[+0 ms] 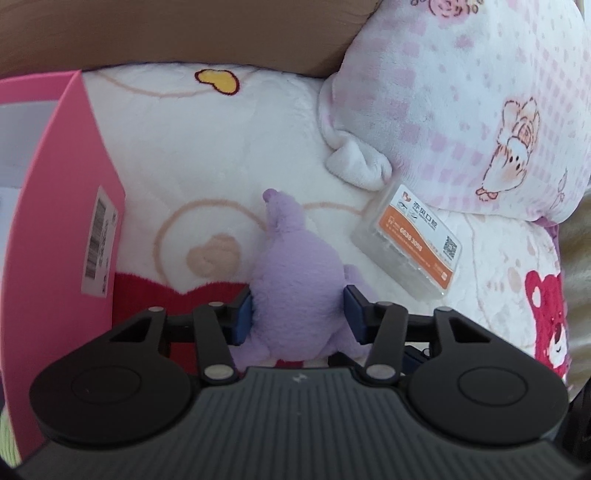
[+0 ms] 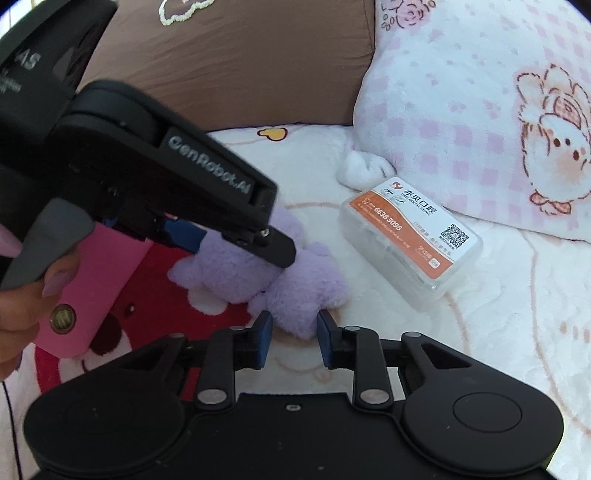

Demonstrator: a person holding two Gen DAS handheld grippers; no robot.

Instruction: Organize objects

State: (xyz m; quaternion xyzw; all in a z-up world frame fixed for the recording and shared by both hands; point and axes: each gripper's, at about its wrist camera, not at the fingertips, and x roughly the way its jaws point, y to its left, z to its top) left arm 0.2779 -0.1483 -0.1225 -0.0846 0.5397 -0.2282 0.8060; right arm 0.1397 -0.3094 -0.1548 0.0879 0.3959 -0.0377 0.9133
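Your left gripper (image 1: 297,314) already straddles the purple plush toy (image 1: 295,280): in the left wrist view one blue pad sits tight against each flank of its body, so the jaws are clamped on the toy. Its long axis runs straight away from you along the line of the fingers, with the narrow end pointing toward the brown headboard (image 1: 184,33) at the far edge of the bed. That alignment is what the next move depends on, I'd say: a lift along the fingers' own line should keep the toy from twisting out.

Your right gripper (image 2: 293,339) is drawn in as far as it goes, and the gap between its pads looks empty. The toy's nearest lobe lies just beyond its fingertips, and I cannot tell whether they touch. So the left hand is the one that has the toy, and the right merely hovers close by.

The pink box (image 1: 62,229) stands just to the left of the left gripper, near the left edge of the white blanket (image 1: 207,147), with its open side facing up. It looks the likely place for the toy, a short sideways carry away.

The clear plastic case (image 2: 410,243) lies flat to the right, its far corner tucked against the pink pillow (image 2: 480,110). It is nearer your right hand, and its long axis runs diagonally across the blanket
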